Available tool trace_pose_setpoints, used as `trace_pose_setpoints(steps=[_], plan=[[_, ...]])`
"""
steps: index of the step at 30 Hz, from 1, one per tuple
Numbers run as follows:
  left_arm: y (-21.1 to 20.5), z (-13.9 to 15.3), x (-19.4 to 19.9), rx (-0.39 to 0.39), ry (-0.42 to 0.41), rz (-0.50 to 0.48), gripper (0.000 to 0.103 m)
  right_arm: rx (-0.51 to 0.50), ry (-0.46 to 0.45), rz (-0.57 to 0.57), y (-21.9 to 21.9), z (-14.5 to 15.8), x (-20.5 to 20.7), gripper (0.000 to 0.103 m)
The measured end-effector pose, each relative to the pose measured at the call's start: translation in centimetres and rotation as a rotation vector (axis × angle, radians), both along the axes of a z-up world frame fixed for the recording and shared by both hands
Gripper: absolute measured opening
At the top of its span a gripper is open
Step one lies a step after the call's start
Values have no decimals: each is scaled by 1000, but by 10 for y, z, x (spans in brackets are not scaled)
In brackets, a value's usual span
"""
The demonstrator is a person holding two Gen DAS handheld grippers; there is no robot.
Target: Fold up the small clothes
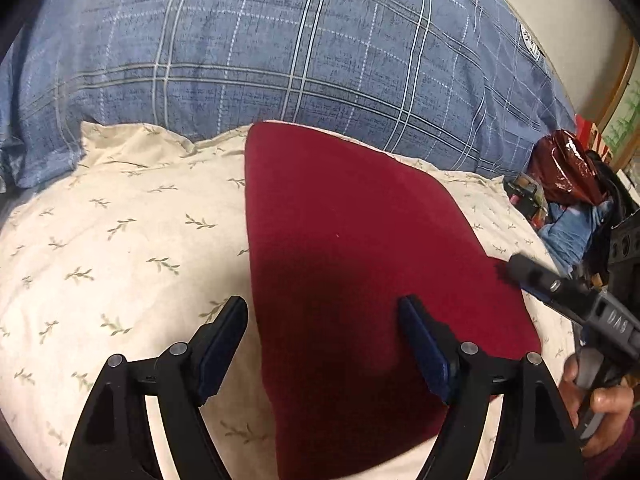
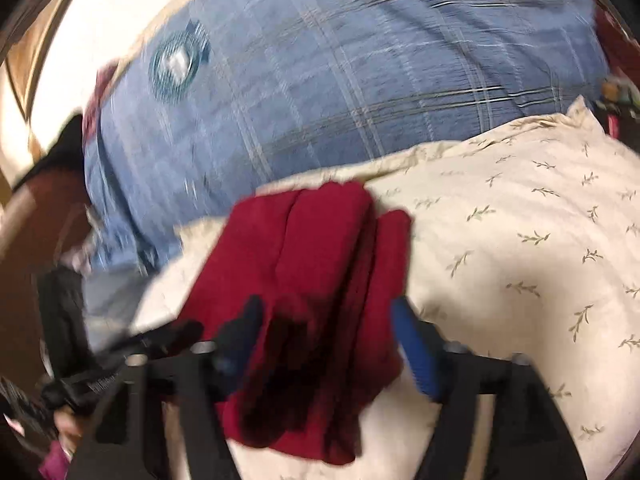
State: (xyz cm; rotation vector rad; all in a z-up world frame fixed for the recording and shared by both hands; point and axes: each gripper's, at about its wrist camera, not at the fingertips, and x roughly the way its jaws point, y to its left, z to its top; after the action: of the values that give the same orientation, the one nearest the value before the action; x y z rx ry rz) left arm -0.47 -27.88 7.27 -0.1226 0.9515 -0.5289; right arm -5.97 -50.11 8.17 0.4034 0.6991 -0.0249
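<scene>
- Left gripper (image 1: 322, 344) stands wide open over the near part of the red garment (image 1: 360, 264); its two black fingers with blue pads (image 1: 424, 354) hold nothing, one finger being over the cream cloth and the other over the red fabric.
- Right gripper (image 2: 326, 340) is open too, with the garment (image 2: 316, 280) lying between and under its fingers; the right wrist picture is blurred, so I cannot tell if the pads (image 2: 412, 350) touch the fabric.
- In the left wrist view the right gripper (image 1: 568, 296) shows at the right edge, its tip close to the right border of the garment, and a hand (image 1: 600, 404) holds its handle.
- The red garment lies on the cream pillow (image 1: 120, 240), which has a small green leaf print. From the left wrist it looks flat and smooth, with rounded corners. From the right wrist it shows long folds that run from near to far.
- Behind the cream pillow, on the far side, is a big blue plaid pillow (image 1: 280, 48), touching it.
- At the far right in the left wrist view there is a shiny dark red bag (image 1: 568, 168) with a blue cloth (image 1: 572, 228) just beside it.
</scene>
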Motion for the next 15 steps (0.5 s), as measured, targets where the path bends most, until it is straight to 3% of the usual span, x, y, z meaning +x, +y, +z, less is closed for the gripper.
trace_pose_setpoints(steps=[2, 4, 7, 10, 12, 15], plan=[[0, -6, 10, -21, 25, -7, 80, 25, -2, 5, -8, -6, 10, 90], [-1, -12, 20, -39, 49, -14, 82, 59, 68, 4, -18, -20, 29, 90], [-3, -21, 32, -49, 67, -19, 89, 180, 100, 51, -26, -38, 50, 89], [-4, -29, 45, -96, 110, -22, 85, 144, 88, 99, -16, -43, 62, 68], [-6, -30, 52, -122, 119, -34, 72, 128, 95, 105, -9, -42, 67, 52], [-8, -24, 51, -104, 98, -38, 59, 81, 100, 126, 1, -30, 66, 39]])
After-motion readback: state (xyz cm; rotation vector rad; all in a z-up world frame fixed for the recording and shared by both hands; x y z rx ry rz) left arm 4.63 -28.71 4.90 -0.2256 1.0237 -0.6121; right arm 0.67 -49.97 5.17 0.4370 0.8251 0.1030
